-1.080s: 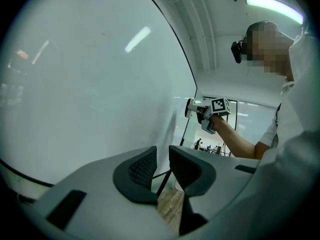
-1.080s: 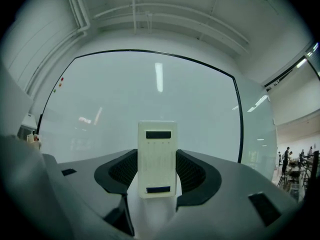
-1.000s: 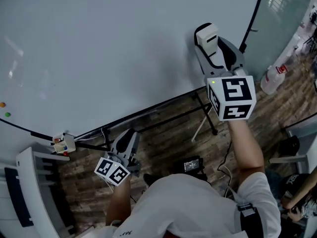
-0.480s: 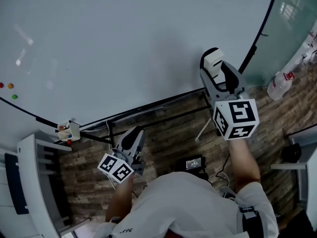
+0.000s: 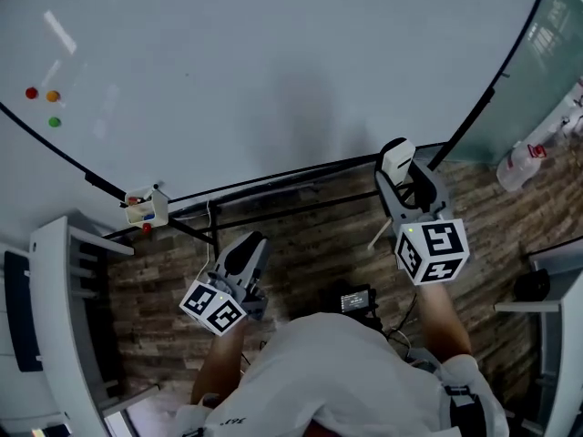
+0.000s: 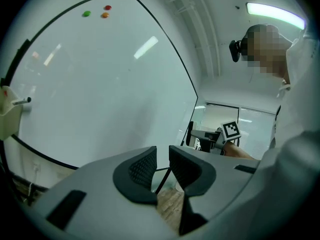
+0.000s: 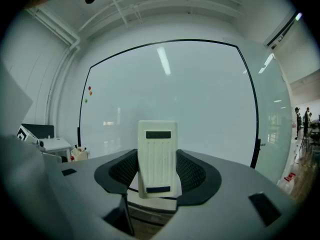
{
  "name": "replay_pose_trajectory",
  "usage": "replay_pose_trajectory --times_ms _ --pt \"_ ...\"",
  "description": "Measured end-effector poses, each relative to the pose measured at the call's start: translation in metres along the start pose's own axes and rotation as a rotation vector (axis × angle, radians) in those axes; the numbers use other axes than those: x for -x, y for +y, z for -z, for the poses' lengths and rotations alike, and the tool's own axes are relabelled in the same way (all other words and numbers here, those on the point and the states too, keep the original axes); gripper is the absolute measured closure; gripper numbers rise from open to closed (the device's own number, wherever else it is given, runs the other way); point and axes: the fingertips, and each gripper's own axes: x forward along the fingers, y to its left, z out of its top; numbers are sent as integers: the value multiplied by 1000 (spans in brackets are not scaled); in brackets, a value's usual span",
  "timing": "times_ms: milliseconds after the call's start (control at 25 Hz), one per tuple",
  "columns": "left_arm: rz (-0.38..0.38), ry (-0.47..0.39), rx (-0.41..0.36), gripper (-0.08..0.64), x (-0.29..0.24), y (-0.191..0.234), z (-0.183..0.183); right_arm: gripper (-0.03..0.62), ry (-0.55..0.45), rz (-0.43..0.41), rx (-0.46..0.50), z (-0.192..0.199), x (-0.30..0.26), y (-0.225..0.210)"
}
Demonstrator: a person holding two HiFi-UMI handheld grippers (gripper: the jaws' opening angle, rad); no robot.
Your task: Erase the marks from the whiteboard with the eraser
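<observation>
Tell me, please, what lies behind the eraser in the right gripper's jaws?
The whiteboard stands behind the eraser, not touching it, bare where visible except three small coloured dots near its left edge. The strip directly behind the eraser is covered.

The whiteboard (image 5: 273, 71) is smooth and glossy (it shines with bright reflections). The eraser (image 7: 157, 156) looks like matt cream plastic with fine ribs. The floor (image 5: 301, 253) is grainy wood planks.
</observation>
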Motion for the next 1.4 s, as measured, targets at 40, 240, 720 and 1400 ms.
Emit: replay_pose_trajectory --times_ms 40,240,720,1400 --pt "-1 -1 2 479 10 2 -1 339 12 -2 -4 6 5 10" --pt "16 14 16 479 56 3 6 339 68 15 -31 38 40 51" --pt "56 70 49 478 123 -13 34 339 159 44 -77 88 105 97" --pt "35 36 61 477 111 -72 50 339 164 -104 -80 88 128 88"
